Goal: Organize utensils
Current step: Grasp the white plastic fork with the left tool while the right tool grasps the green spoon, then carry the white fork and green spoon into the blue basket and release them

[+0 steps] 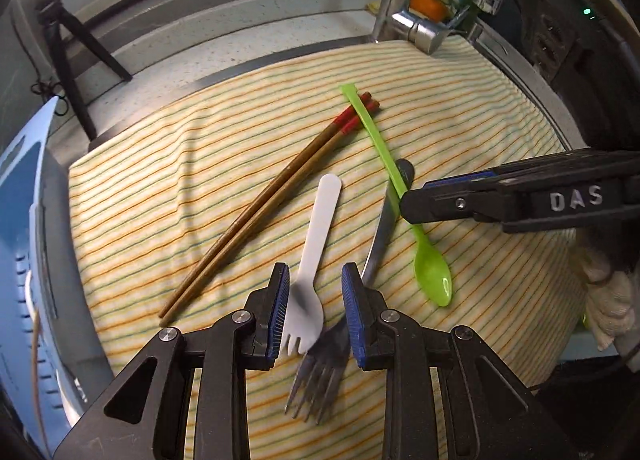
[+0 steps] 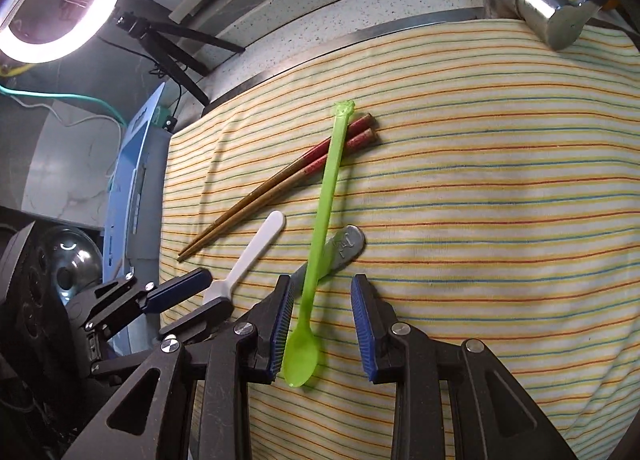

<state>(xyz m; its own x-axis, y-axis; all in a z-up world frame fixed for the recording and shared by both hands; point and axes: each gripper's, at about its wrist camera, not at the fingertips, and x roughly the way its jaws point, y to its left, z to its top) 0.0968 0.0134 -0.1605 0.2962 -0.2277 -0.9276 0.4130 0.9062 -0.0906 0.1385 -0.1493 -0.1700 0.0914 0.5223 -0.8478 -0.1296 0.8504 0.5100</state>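
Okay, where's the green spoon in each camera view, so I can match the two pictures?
Left wrist view: green spoon right of centre, bowl toward lower right, handle running up-left over the metal fork.
Right wrist view: green spoon centre, bowl low between the fingers.
Shared landmark: the chopsticks under its handle tip.

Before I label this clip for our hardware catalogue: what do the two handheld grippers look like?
Both are black plastic with angular, cut-out finger arms and silver screw heads at the pivots. The left gripper and right gripper each carry blue ribbed pads. Raised letters "DAS" mark the right gripper's side. A cream knitted glove shows behind it.
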